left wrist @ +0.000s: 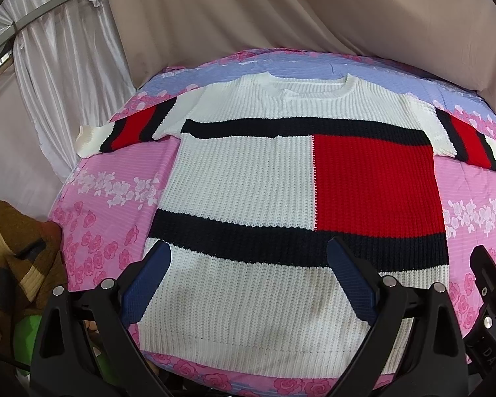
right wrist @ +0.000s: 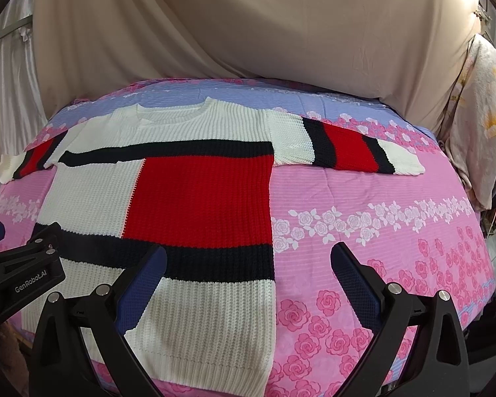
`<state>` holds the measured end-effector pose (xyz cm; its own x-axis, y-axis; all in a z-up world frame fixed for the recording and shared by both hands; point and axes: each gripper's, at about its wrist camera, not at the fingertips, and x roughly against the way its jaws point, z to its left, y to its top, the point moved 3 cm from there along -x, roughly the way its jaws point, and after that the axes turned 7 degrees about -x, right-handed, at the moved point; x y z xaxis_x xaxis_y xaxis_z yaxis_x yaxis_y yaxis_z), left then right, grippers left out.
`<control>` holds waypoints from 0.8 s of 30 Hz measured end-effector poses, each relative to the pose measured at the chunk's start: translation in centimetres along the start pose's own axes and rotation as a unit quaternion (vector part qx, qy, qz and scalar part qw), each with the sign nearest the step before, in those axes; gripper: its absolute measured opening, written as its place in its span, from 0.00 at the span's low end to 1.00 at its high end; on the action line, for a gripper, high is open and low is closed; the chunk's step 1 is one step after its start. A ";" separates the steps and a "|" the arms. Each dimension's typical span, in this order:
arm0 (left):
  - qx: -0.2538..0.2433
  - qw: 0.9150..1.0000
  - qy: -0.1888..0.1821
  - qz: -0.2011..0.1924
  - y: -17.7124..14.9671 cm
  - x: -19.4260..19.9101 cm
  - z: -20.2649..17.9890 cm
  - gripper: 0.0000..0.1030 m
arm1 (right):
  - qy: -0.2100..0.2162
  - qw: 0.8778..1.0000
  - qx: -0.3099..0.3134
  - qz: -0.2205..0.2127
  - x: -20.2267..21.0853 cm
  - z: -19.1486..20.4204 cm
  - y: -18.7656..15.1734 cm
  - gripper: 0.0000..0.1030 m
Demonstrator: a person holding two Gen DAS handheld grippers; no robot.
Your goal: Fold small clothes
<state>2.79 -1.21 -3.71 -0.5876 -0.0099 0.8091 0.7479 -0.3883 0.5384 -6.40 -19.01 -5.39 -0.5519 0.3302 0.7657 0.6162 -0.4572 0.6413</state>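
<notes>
While the sweater [left wrist: 281, 178] lay flat and unfolded on the pink bedspread [right wrist: 363, 198], sleeves out, we judged no fold begun. We held our left gripper [left wrist: 248, 278] and right gripper [right wrist: 248, 281] spread wide above its hem, holding nothing.

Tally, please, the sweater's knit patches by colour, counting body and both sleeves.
On the sweater, lying flat on the floral bedsheet:
Red patches: 3 (body panel, left sleeve band, right sleeve band)
Black stripes: 6 (two on body, two on each sleeve)
Total: 9
</notes>
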 end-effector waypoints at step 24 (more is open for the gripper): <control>-0.003 1.000 0.002 0.005 -0.1 -0.4 -0.1 0.90 | 0.001 1.000 0.001 0.004 -0.3 -0.1 0.0 0.95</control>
<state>2.91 -1.30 -4.09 -0.5813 -0.0168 0.8135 0.7518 -0.3937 0.5290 -6.27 -19.21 -5.63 -0.5473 0.3253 0.7711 0.6219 -0.4585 0.6348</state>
